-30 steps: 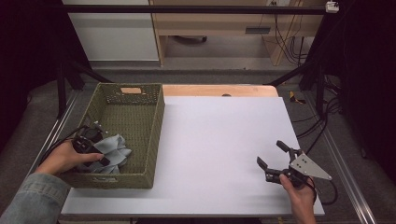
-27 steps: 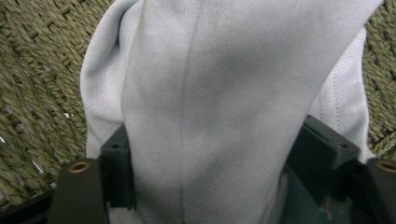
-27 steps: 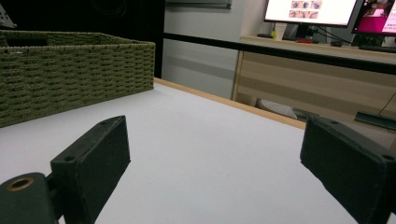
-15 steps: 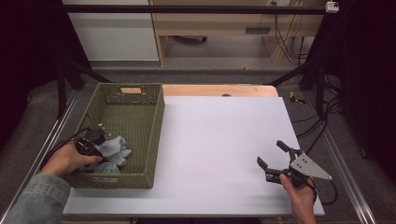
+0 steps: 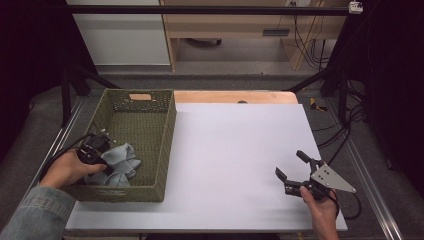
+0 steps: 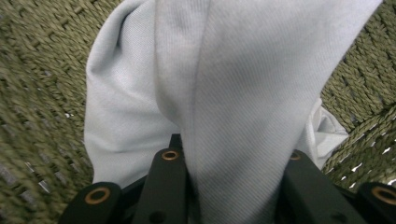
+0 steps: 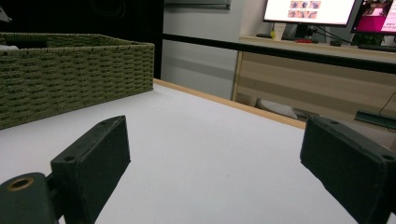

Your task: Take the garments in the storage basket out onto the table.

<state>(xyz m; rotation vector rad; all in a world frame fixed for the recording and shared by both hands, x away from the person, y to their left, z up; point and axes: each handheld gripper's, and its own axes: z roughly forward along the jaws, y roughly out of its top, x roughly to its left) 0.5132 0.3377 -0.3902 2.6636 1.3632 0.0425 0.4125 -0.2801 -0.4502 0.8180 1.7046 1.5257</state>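
Inside the woven basket, left gripper has just clamped soft grey cloth; right gripper fingers apart.

High cam overhead; gripper cams close, both prob. share basket.

The left hand is reaching in from the lower left, its forearm in a denim sleeve, and is holding the left gripper low and pointing right. Its jaws have just been closing and are now clamping on cloth. The right hand is holding the right gripper level, pointing left, jaws standing wide apart.
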